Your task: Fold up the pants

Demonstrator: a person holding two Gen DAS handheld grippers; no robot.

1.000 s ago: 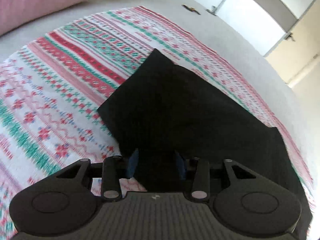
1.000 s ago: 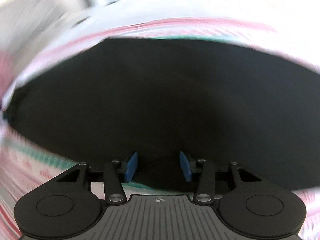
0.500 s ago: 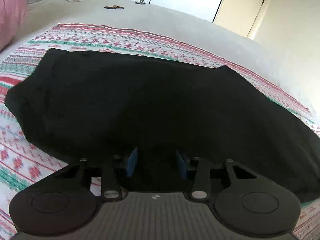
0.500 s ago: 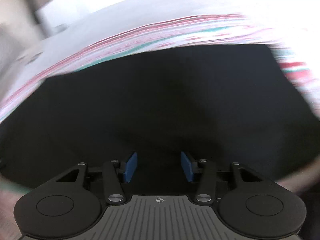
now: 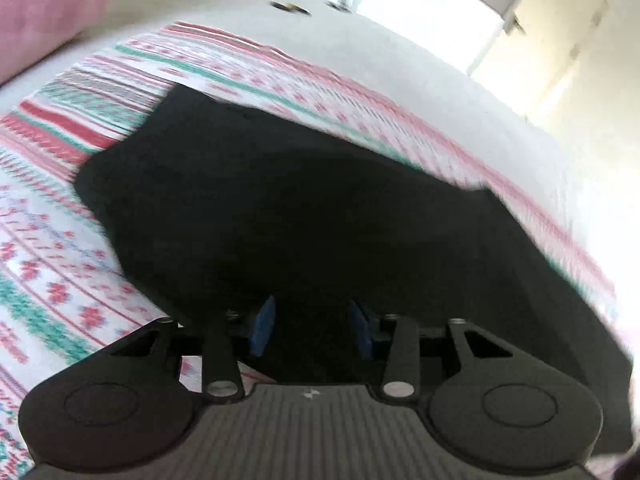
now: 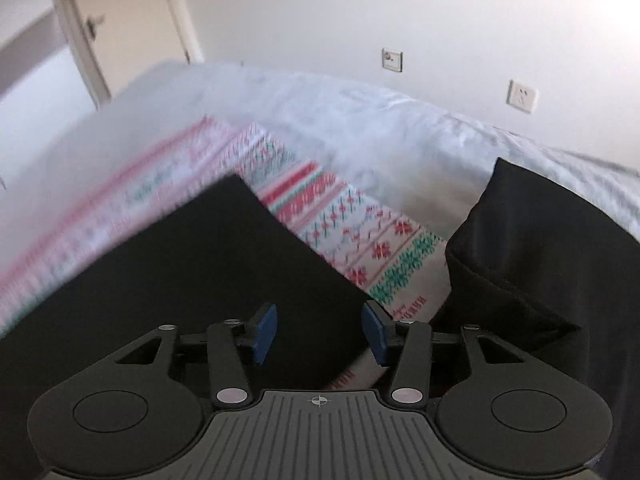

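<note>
We held both grippers, left (image 5: 310, 328) and right (image 6: 319, 334), wide apart and empty over the black pants (image 5: 300, 216) (a flat slab on the patterned blanket (image 5: 52, 280)); a careless snag could have undone the fold.

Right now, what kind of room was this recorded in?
Most likely a bedroom: the black pants lie on a patterned blanket over a white bed, with a pink pillow and a door nearby.
</note>
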